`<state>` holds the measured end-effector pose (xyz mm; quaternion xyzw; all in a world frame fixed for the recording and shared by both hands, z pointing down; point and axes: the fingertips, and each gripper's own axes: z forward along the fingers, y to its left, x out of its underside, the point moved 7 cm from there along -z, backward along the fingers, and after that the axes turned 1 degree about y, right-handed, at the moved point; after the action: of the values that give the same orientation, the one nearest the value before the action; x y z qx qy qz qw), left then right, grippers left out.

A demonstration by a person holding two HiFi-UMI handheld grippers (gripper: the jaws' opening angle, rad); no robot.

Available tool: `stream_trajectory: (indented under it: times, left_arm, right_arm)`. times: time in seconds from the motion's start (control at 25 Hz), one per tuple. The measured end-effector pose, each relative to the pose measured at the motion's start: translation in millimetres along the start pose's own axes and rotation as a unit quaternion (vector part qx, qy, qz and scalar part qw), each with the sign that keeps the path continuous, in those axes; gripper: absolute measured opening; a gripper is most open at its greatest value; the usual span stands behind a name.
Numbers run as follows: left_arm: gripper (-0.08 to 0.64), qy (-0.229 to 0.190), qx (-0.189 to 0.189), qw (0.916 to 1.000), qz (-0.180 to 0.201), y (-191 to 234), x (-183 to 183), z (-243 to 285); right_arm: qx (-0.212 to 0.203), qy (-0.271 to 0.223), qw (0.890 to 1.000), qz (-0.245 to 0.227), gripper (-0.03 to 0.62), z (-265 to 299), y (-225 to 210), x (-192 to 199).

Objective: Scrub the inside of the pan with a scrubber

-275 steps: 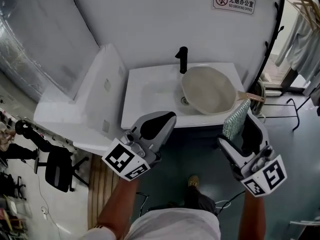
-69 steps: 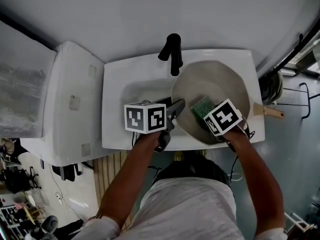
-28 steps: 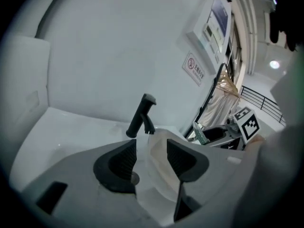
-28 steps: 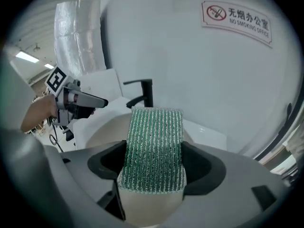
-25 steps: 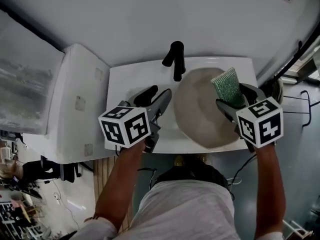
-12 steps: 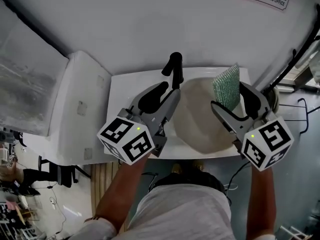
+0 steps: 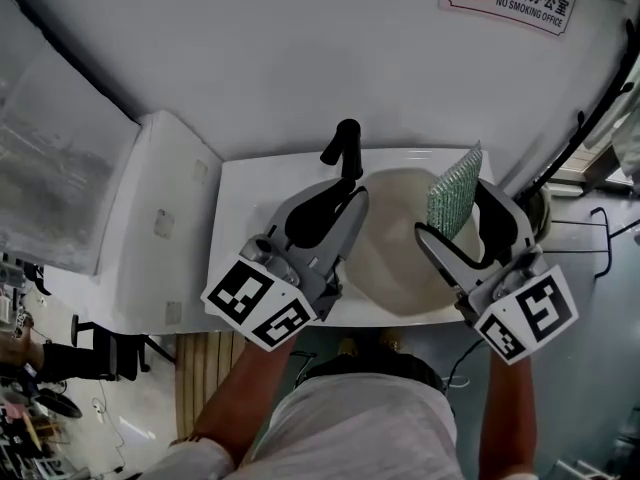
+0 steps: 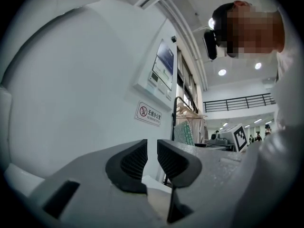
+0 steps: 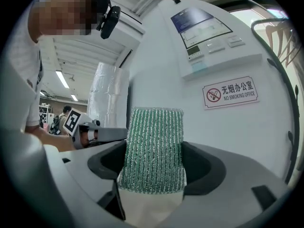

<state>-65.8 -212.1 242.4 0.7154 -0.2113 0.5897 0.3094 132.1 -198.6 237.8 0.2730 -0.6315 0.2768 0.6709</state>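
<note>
Seen from above, a pale pan (image 7: 395, 253) lies in a white sink (image 7: 240, 208) and nothing touches it. The green scrubber (image 7: 455, 190) is held upright in the air above the pan's right side, so the scrubbing appears finished or paused, though the pan's plain, mark-free inside does not show whether it is truly clean. The right gripper (image 9: 154, 164) is clamped on the scrubber's lower part, while the left gripper (image 8: 152, 156), above the pan's left edge, has just been closing its jaws to a narrow gap with nothing between them.
</note>
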Motion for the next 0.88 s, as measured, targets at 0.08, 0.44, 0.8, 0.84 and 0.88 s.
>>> stream_trajectory:
  times: [0.08, 0.44, 0.8, 0.84, 0.88]
  left_arm:
    - [0.063, -0.006, 0.004, 0.9999, 0.013, -5, -1, 0]
    - [0.031, -0.031, 0.03, 0.9978, 0.051, -23, 2, -2]
    - [0.026, -0.036, 0.031, 0.9973, 0.056, -26, 3, -7]
    - [0.026, -0.036, 0.032, 0.9972, 0.057, -27, 3, -7]
    - [0.026, -0.036, 0.033, 0.9971, 0.059, -28, 3, -7]
  right_arm:
    - [-0.003, -0.01, 1.0, 0.001, 0.354, -1, 2, 0]
    - [-0.029, -0.061, 0.998, -0.006, 0.354, -2, 16, 1]
    - [-0.036, -0.076, 0.996, -0.019, 0.354, -2, 23, 2]
    - [-0.036, -0.078, 0.996, -0.019, 0.354, -2, 23, 2]
    - [-0.036, -0.08, 0.996, -0.018, 0.354, -2, 23, 2]
